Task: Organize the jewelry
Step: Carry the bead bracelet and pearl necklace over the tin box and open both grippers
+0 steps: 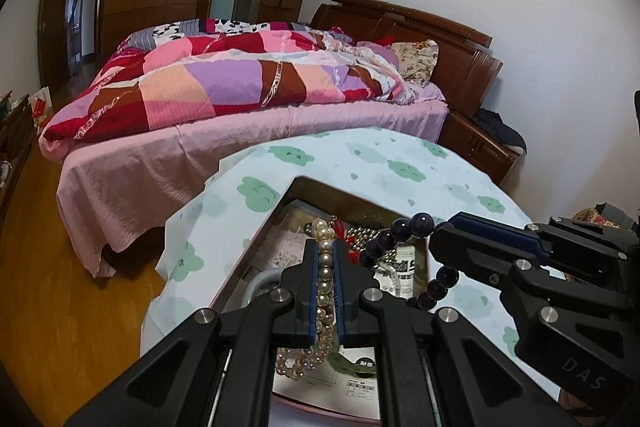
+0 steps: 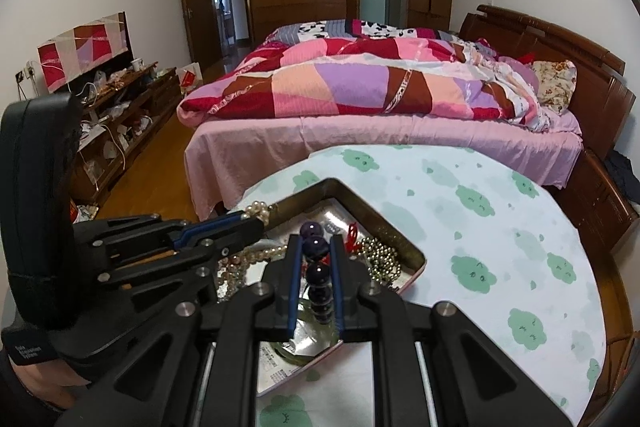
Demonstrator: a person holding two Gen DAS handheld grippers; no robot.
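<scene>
An open metal tin (image 1: 256, 239) (image 2: 404, 239) of jewelry sits on a round table with a cloud-print cloth (image 1: 360, 163) (image 2: 500, 227). My left gripper (image 1: 326, 247) is shut on a pearl strand (image 1: 325, 291), held above the tin; the strand's end pokes past its fingertips in the right wrist view (image 2: 258, 209). My right gripper (image 2: 316, 243) is shut on a dark purple bead bracelet (image 2: 316, 273), also over the tin; in the left wrist view the bracelet (image 1: 404, 229) loops from the right gripper (image 1: 434, 237). Gold beads (image 2: 380, 255) and a red charm (image 2: 352, 233) lie in the tin.
A bed with a patchwork quilt (image 1: 224, 83) (image 2: 360, 83) stands just beyond the table. A cluttered low wooden cabinet (image 2: 120, 119) lines the left wall. A wooden nightstand (image 1: 480, 147) sits by the headboard. Papers lie in the tin (image 1: 352, 383).
</scene>
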